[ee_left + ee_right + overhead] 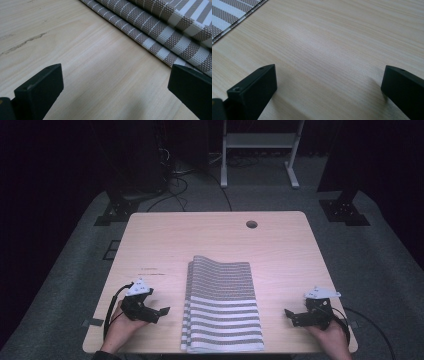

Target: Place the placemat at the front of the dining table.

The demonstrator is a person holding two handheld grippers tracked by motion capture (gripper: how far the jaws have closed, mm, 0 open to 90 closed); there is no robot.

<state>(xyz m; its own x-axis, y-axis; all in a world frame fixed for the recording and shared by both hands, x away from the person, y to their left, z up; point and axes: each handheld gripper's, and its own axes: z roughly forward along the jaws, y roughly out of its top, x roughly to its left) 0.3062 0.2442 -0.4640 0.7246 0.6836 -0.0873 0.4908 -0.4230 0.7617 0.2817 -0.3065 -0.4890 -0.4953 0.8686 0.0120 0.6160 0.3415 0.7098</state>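
Note:
A folded brown-and-white striped cloth lies flat in the middle of the wooden table, reaching to the near edge. My left gripper rests on the table to the cloth's left, open, jaws pointing toward it. In the left gripper view the cloth's layered folded edge runs across the upper right, just beyond the wide-apart jaws. My right gripper sits on the table to the cloth's right, open with nothing between its jaws. Its own view has bare wood ahead and a corner of the cloth at upper left.
A round cable hole is near the table's far edge. Beyond the table stand a white frame, dark stands and cables on grey carpet. Bare tabletop lies on both sides of the cloth and behind it.

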